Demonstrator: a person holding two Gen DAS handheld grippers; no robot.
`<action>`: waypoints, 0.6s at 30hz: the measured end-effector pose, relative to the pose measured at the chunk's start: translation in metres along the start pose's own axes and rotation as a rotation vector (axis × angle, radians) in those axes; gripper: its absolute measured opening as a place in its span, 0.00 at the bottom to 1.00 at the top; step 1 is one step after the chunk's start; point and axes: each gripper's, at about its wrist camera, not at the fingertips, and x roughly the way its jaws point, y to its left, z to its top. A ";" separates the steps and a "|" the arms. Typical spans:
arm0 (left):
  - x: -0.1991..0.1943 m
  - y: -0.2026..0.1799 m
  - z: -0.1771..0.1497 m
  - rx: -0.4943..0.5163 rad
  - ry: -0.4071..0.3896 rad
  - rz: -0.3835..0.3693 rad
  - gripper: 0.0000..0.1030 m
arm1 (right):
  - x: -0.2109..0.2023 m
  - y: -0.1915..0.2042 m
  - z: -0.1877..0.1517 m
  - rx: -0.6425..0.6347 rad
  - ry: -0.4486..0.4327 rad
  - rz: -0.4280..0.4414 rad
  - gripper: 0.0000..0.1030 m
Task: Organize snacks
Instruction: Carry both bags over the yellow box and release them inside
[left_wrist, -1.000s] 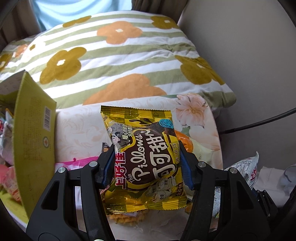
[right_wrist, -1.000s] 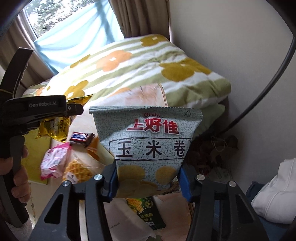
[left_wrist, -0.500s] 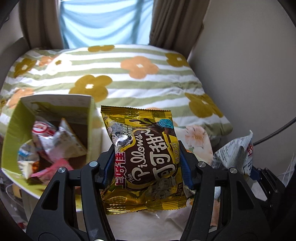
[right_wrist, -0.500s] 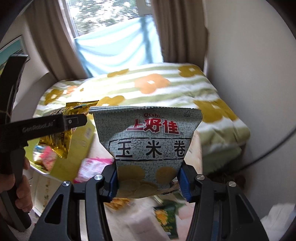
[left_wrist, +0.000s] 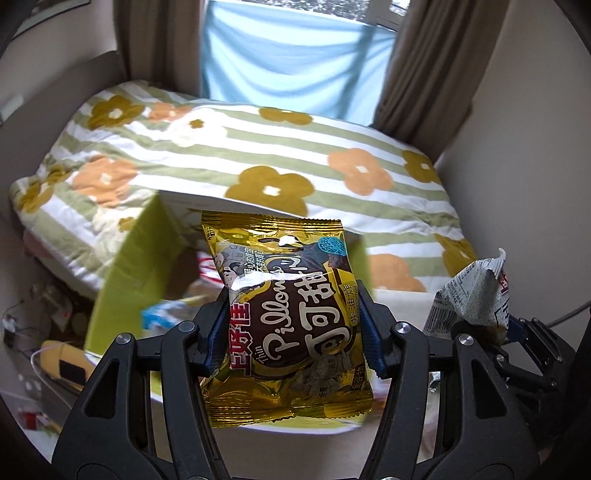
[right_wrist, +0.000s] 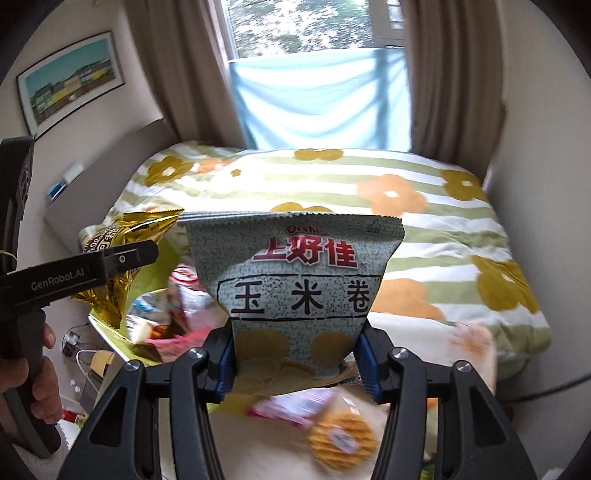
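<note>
Snacks: two packets up in the air, one per gripper, above the yellow-green box (left_wrist: 133, 266).
Left gripper (left_wrist: 293, 332): jaws clamped on the gold cocoa Pillows packet (left_wrist: 284, 295), upright over the box's open top.
Box contents: blurred wrappers, red and white among them.
Right gripper (right_wrist: 295, 360): jaws pinching the pale green corn-roll bag (right_wrist: 295, 273) by its lower end.
Behind: flowered quilt (right_wrist: 424, 206), blue cloth (right_wrist: 321, 96) at the window.

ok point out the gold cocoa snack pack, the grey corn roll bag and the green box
gold cocoa snack pack (left_wrist: 291, 317), left wrist view, brown label middle
grey corn roll bag (right_wrist: 295, 280), right wrist view, front panel
green box (left_wrist: 133, 273), left wrist view, left wall
</note>
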 end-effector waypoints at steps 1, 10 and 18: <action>0.002 0.016 0.002 -0.009 0.006 0.008 0.54 | 0.008 0.013 0.003 -0.010 0.007 0.010 0.48; 0.043 0.094 0.014 0.017 0.087 0.005 0.54 | 0.069 0.080 0.023 -0.021 0.058 0.027 0.48; 0.086 0.103 0.015 0.103 0.155 -0.009 0.94 | 0.101 0.088 0.030 0.028 0.113 -0.006 0.48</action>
